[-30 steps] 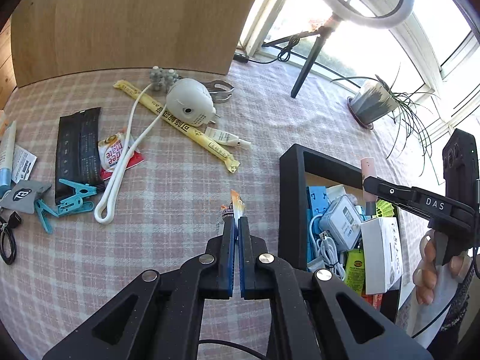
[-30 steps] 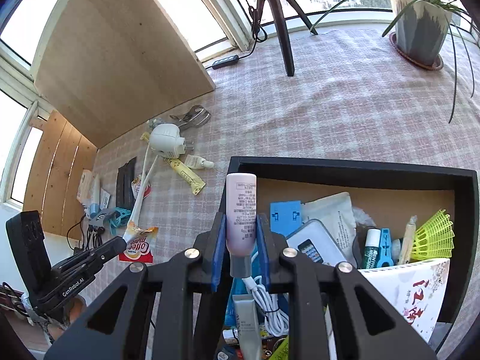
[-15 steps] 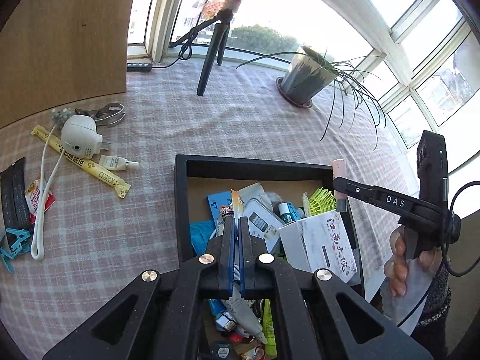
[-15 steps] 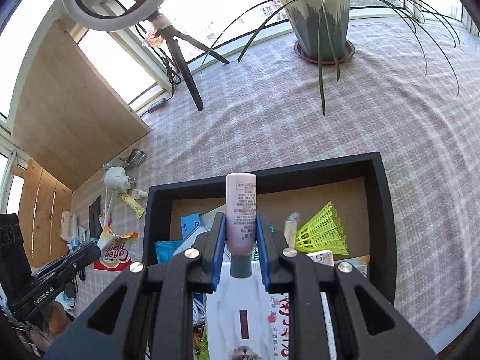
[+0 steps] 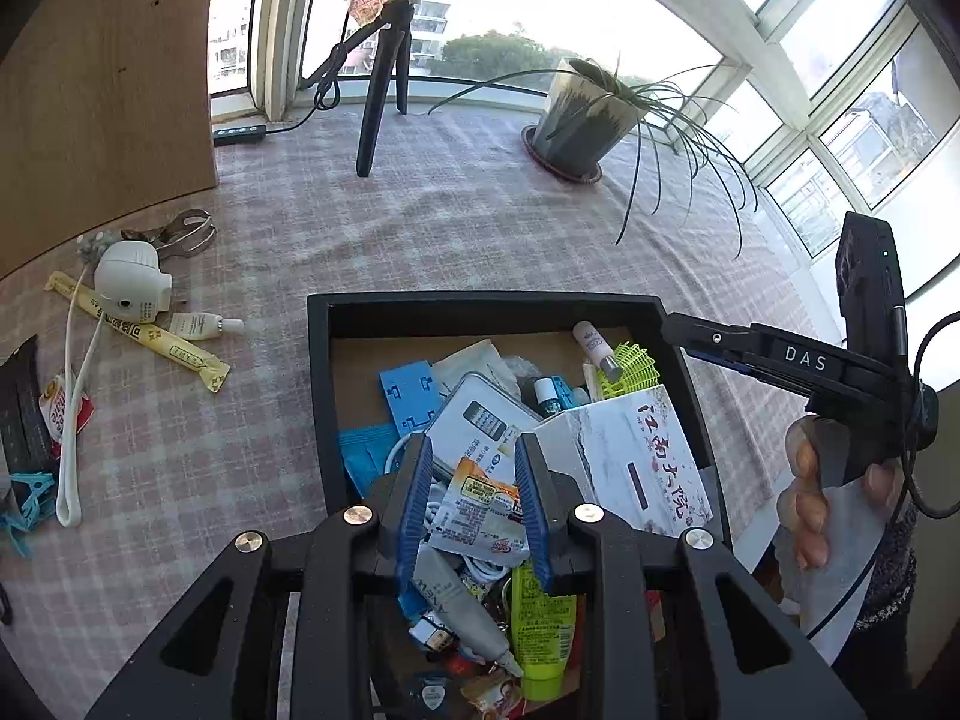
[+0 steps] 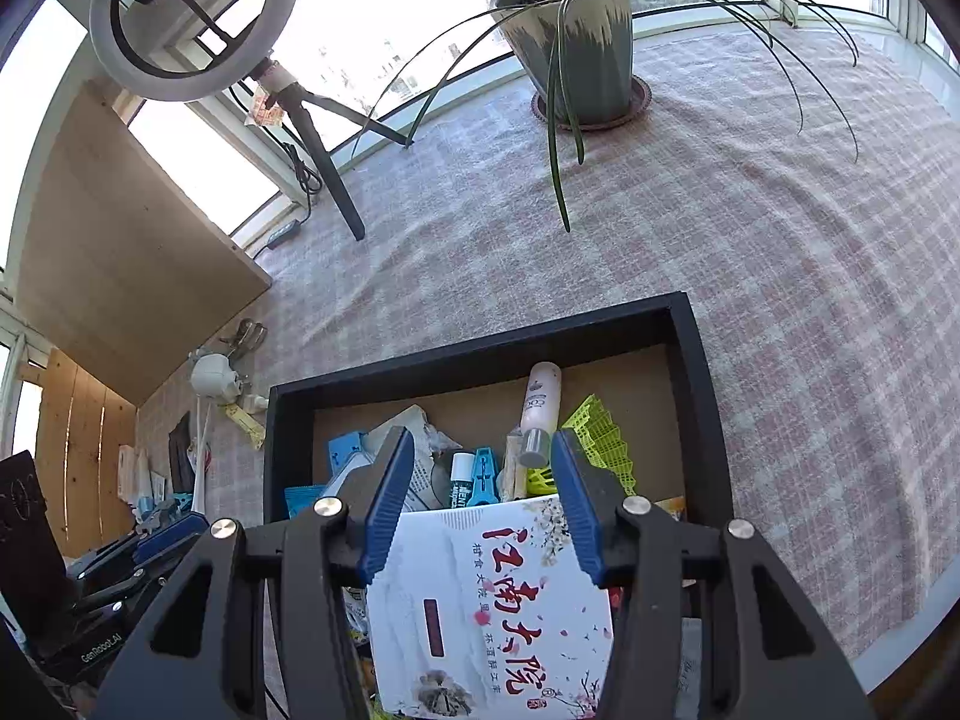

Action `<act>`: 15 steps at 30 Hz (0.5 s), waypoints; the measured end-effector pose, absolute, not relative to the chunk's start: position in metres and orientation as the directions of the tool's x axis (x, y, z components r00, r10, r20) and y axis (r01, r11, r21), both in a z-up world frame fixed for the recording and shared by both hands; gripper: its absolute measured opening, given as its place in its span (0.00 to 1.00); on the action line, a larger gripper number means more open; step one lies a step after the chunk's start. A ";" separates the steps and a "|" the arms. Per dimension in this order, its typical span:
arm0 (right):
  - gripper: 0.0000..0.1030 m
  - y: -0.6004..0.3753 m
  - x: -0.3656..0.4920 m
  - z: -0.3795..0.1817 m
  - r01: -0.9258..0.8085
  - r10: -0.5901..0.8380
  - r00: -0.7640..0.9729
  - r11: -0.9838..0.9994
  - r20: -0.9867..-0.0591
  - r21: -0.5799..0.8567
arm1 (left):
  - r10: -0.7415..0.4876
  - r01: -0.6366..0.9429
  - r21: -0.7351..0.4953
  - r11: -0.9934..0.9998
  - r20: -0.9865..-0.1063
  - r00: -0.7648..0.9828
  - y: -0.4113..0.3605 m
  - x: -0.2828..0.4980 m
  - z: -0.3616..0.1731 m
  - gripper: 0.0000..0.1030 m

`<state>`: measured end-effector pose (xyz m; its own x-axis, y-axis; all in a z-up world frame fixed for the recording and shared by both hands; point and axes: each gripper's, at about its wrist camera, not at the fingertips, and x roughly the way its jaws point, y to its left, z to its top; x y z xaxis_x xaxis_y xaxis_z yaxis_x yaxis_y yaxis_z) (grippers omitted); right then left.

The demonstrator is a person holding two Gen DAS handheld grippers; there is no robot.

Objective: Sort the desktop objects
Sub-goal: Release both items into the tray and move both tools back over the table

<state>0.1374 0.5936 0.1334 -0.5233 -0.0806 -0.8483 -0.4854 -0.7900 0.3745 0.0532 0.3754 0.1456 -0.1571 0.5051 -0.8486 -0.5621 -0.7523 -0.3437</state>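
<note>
We judge the sorting is more than half done. The black box (image 5: 318,396) on the tabletop (image 5: 480,228) is already full of small things: a pink tube (image 6: 540,405) lies at its back wall, and a sachet (image 5: 480,507) rests on the pile. Our left hand-held gripper (image 5: 474,504) is spread wide above the sachet and holds nothing; the right hand-held gripper (image 6: 483,504) is also wide and empty. Left to move are the white camera (image 5: 129,282), the yellow stick pack (image 5: 144,333), the small white tube (image 5: 201,325) and the white cable (image 5: 72,420).
</note>
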 end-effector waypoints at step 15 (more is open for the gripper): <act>0.46 0.511 0.070 0.148 -0.304 -0.179 -0.498 -0.880 -0.848 0.364 | 0.409 -0.397 -0.301 -0.867 -0.886 -0.220 0.298 0.014 0.130 0.26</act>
